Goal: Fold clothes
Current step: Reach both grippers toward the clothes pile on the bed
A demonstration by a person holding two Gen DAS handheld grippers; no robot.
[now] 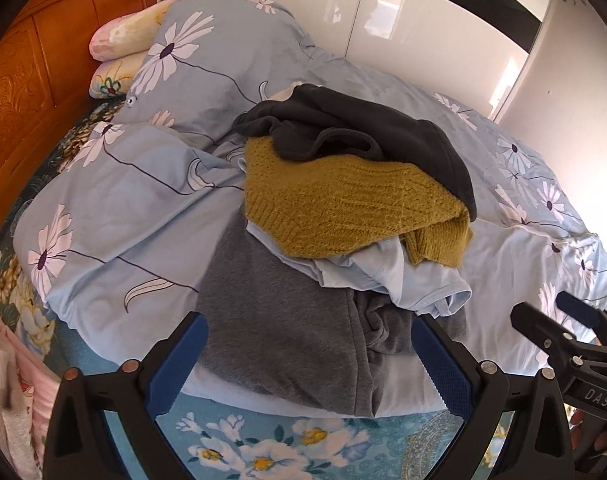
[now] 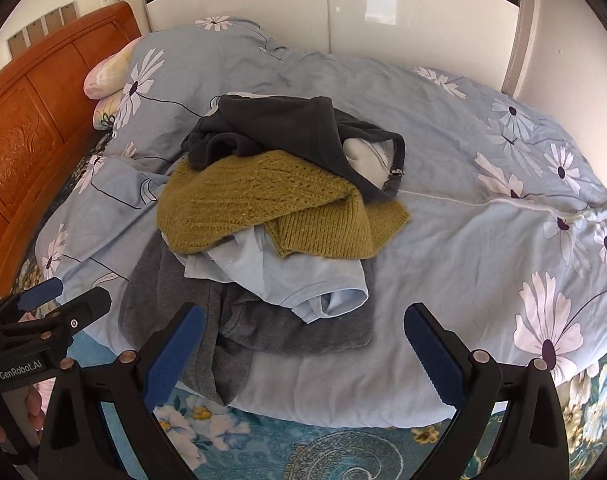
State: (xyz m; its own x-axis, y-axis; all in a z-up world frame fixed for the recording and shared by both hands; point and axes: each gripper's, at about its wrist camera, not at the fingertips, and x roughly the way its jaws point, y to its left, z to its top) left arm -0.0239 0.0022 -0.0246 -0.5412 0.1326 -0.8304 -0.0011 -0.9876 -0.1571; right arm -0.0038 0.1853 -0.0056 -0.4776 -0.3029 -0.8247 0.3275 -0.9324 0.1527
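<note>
A pile of clothes lies on the bed's light blue flowered duvet. A dark charcoal garment is on top, over a mustard knit sweater, a light blue t-shirt and a grey sweatshirt at the bottom. The same pile shows in the right wrist view: charcoal garment, mustard sweater, blue t-shirt, grey sweatshirt. My left gripper is open and empty just before the grey sweatshirt. My right gripper is open and empty, near the pile's front edge.
An orange wooden headboard and flowered pillows are at the left. White glossy wardrobe doors stand behind the bed. A teal flowered sheet covers the near edge. The right gripper shows at the left wrist view's right edge.
</note>
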